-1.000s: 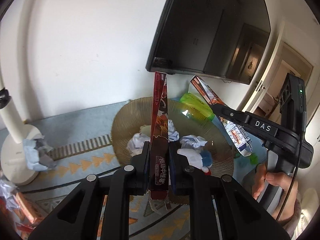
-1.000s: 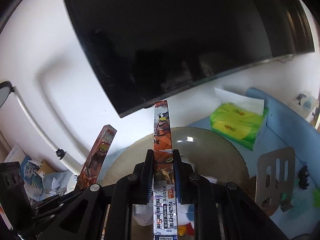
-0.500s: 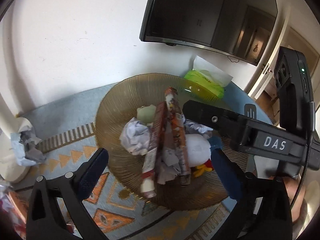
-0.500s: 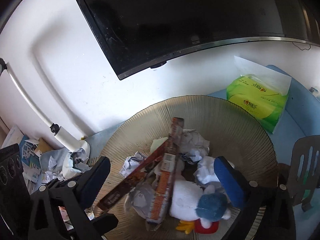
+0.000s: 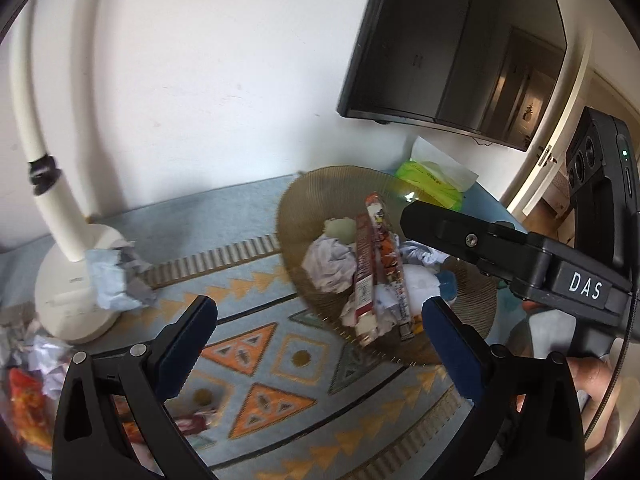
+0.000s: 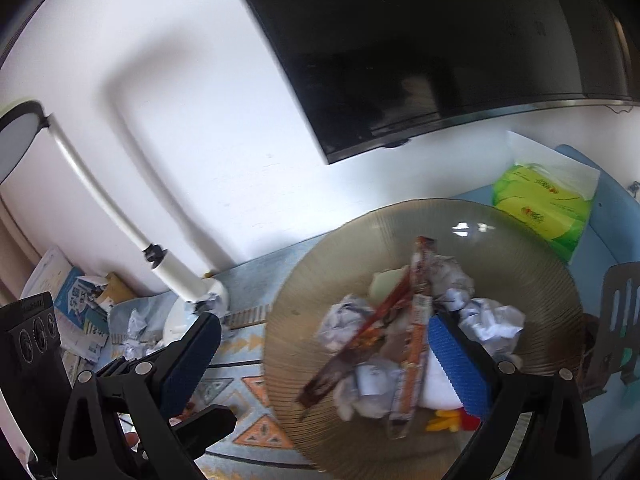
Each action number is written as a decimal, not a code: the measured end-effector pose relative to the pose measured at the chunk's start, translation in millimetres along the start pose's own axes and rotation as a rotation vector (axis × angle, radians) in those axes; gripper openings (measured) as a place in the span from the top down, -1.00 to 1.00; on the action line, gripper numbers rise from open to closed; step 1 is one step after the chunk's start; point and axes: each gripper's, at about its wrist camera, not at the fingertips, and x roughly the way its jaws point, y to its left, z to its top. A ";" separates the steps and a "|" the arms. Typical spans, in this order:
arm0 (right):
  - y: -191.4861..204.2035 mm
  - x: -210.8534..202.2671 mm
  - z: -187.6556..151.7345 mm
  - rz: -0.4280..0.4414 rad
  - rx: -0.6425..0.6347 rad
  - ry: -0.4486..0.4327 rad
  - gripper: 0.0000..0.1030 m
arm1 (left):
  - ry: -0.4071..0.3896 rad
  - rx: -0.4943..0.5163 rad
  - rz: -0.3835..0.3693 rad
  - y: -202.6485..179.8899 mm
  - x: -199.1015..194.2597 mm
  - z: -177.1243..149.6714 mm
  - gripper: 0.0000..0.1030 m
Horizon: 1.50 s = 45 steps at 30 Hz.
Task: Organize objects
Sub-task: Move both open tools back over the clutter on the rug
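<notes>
A round woven basket (image 5: pixel 296 208) (image 6: pixel 520 248) sits on the patterned rug. In it lie two long narrow red-orange card packs (image 5: pixel 370 264) (image 6: pixel 418 320), crumpled paper balls (image 5: pixel 330 264) (image 6: pixel 492 320) and a white plush toy with a blue cap (image 5: pixel 444 280). My left gripper (image 5: pixel 316 340) is open and empty, over the rug left of the basket. My right gripper (image 6: pixel 324 356) is open and empty, above the basket's left rim. The right gripper's body (image 5: pixel 520 256) shows in the left wrist view.
A white lamp base (image 5: pixel 72 296) with crumpled blue-grey paper (image 5: pixel 116 280) stands left. More wrappers and paper (image 5: pixel 32 380) lie at the far left. A green tissue pack (image 6: pixel 544 204) lies behind the basket. A wall TV (image 6: pixel 440 40) hangs above. A metal stand (image 6: pixel 620 312) is at right.
Both grippers opened and dropped the two card packs into the basket. Since then both have swung left, away from the basket.
</notes>
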 end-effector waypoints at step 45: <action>138.4 28.8 -205.1 0.248 -0.100 0.193 0.06 | 0.126 -0.125 0.163 175.7 -80.1 -168.5 -0.97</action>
